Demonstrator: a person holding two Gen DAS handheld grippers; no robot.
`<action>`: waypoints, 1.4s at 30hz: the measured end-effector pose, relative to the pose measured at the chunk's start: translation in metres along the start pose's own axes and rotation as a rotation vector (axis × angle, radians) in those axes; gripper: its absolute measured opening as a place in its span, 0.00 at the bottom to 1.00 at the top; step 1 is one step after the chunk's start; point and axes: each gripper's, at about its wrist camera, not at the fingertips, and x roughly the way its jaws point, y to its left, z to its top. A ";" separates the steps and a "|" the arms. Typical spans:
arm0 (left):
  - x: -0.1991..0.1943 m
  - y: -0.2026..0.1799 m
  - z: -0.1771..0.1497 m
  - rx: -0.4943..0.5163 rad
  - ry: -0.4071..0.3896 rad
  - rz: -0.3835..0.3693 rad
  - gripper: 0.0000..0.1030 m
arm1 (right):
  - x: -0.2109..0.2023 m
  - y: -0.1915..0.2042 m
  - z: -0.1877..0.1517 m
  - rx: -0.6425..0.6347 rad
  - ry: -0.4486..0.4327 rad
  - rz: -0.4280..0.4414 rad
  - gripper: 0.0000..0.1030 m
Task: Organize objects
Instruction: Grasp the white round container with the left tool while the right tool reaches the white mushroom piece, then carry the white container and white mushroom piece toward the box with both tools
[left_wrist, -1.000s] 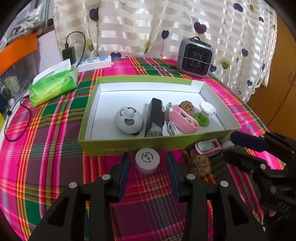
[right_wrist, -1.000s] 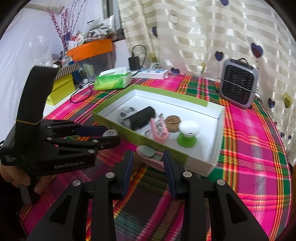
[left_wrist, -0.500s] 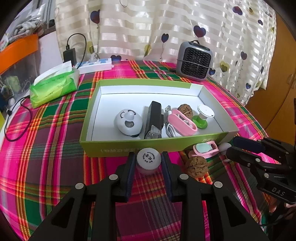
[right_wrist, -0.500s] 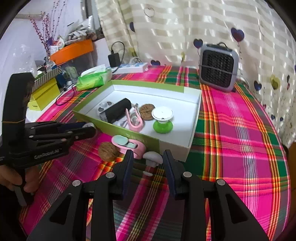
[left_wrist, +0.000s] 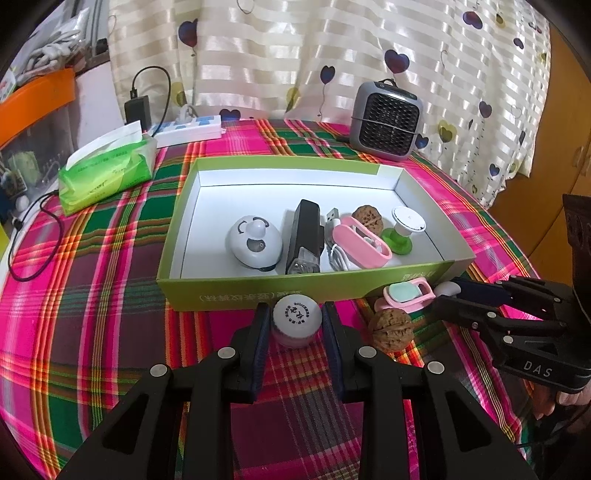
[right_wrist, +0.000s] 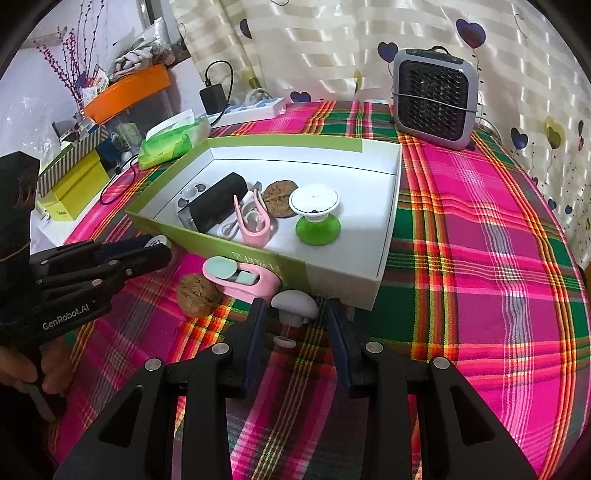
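Note:
A green box (left_wrist: 229, 291) with a white inside holds a white round gadget (left_wrist: 254, 242), a black device (left_wrist: 304, 236), a pink case (left_wrist: 364, 242), a walnut and a green-based knob (left_wrist: 404, 230). My left gripper (left_wrist: 296, 325) is shut on a small white-lidded pink jar (left_wrist: 296, 320) on the cloth in front of the box. My right gripper (right_wrist: 294, 319) is open around a grey mushroom-shaped piece (right_wrist: 294, 304) by the box's near corner, pads apart from it. A loose walnut (right_wrist: 197, 290) and a pink clip case (right_wrist: 240, 278) lie between the grippers.
The table has a pink and green plaid cloth (right_wrist: 480, 258). A grey mini heater (left_wrist: 386, 122) stands behind the box. A green tissue pack (left_wrist: 107, 170), a white power strip (left_wrist: 186, 129) and a black cable (left_wrist: 22, 243) lie at the back left.
My left gripper has closed on the white-lidded jar. My right gripper has shifted right from the pink clip case to the grey mushroom piece.

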 end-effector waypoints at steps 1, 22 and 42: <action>0.000 -0.001 -0.001 0.001 0.000 -0.001 0.25 | 0.000 0.000 0.000 0.000 0.000 0.000 0.31; -0.010 -0.009 -0.003 0.012 -0.018 -0.021 0.25 | -0.014 0.009 -0.002 -0.029 -0.062 -0.006 0.26; -0.044 -0.030 -0.009 0.027 -0.097 -0.035 0.25 | -0.049 0.034 -0.010 -0.078 -0.142 0.039 0.26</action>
